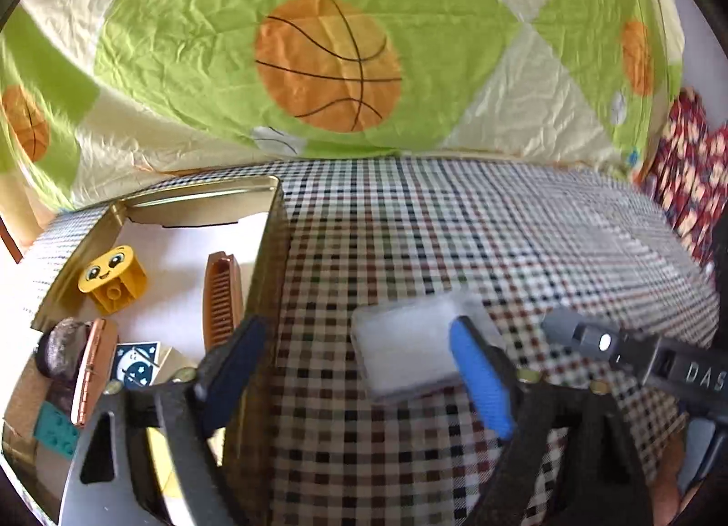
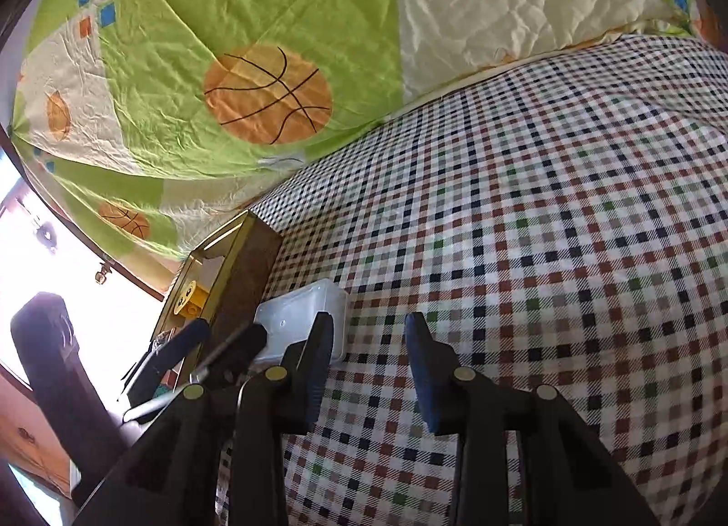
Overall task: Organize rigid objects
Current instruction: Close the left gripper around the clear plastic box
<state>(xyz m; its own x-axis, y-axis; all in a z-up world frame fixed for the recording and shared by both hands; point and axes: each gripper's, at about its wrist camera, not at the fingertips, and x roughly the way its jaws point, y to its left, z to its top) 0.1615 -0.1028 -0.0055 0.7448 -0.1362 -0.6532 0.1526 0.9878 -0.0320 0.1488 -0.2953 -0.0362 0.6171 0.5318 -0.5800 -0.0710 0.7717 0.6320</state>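
In the left wrist view the left claw point(image 1: 359, 371) stands wide open with nothing held; its left finger hangs at the wall of the tin box point(image 1: 266, 253) and its blue right finger overlaps the clear plastic box point(image 1: 405, 344), which lies on the checked cloth point(image 1: 455, 230) just beside the tin, at 3 o'clock from it. Inside the tin lie a yellow smiley block point(image 1: 111, 278) at 10 o'clock, a brown comb point(image 1: 223, 294) against the right wall, a dark stone point(image 1: 61, 344), a copper clip point(image 1: 88, 371), a blue star card point(image 1: 136, 362) and a teal brick point(image 1: 54, 430) toward 7 o'clock. In the right wrist view the right claw point(image 2: 368, 366) is partly open and empty above the cloth, the plastic box at its 10 o'clock. A green basketball quilt point(image 2: 227, 71) fills the 12 o'clock side.
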